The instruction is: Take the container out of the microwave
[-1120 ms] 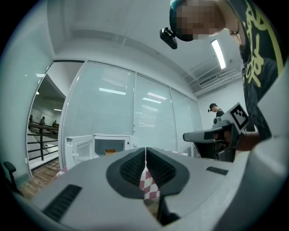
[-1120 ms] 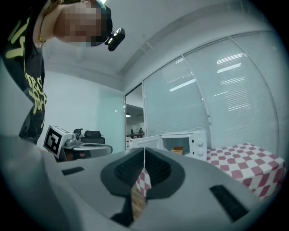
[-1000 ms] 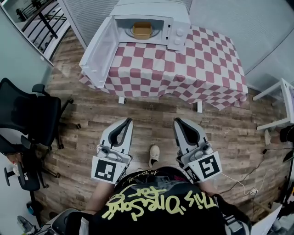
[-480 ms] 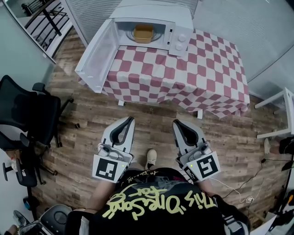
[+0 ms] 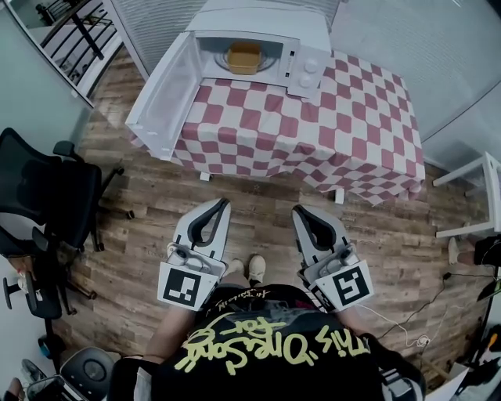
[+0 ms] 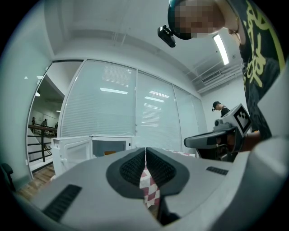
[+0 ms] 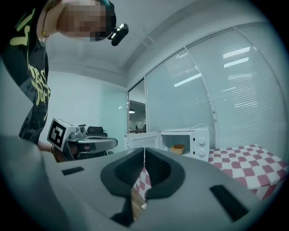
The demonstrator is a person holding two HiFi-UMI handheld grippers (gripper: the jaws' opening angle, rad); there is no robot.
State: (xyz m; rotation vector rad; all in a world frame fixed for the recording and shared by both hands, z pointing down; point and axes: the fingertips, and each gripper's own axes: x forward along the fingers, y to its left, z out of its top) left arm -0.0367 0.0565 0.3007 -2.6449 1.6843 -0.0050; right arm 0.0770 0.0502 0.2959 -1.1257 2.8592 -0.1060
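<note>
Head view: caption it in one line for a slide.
Person faces a checkered table, left gripper and right gripper shut and empty, container sitting inside the open microwave.

The left gripper has its jaws pressed right together with nothing between the pads. A sliver of red-and-white checked tablecloth peeks through the gap below them. Past it on the left sits the white microwave with its door swung wide open, and a bit of the orange container shows inside. The right gripper hangs level off to the right, marker cube at its back end. Pale blinds cover the far wall.
</note>
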